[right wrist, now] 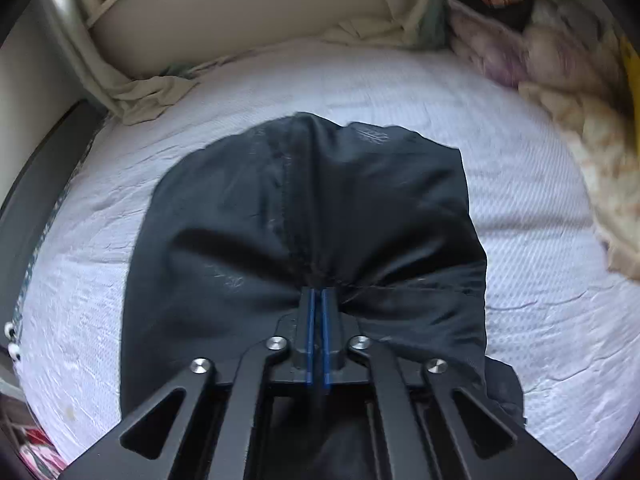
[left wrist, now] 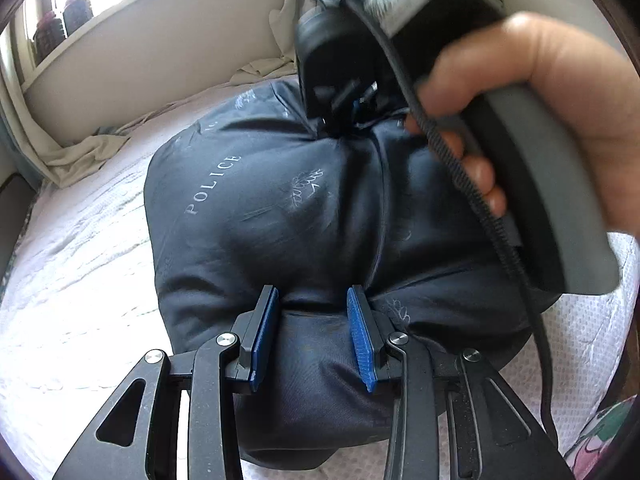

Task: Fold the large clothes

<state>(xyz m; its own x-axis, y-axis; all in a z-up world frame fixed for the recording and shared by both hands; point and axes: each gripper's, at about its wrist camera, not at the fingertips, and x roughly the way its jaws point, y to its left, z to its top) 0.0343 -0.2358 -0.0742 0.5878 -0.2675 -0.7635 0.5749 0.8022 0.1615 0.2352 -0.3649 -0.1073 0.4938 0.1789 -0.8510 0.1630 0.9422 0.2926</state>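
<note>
A dark navy padded jacket [left wrist: 280, 208] with "POLICE" printed on it lies bunched on the white bedcover [left wrist: 80, 260]. My left gripper [left wrist: 314, 300] is shut on a thick fold at the jacket's near edge, the blue pads pressing into it from both sides. In the right wrist view, the same jacket [right wrist: 240, 220] puckers into creases that run to my right gripper [right wrist: 318, 294], whose pads are pinched together on a thin bit of the fabric. The left wrist view shows a hand [left wrist: 520, 80] holding that right gripper [left wrist: 352, 112] over the jacket's far part.
The bedcover [right wrist: 540, 240] spreads all round the jacket. A crumpled beige cloth [right wrist: 152, 96] lies where the bed meets the wall. A heap of patterned bedding [right wrist: 580, 120] is piled at the right. A window ledge [left wrist: 120, 20] runs above the wall.
</note>
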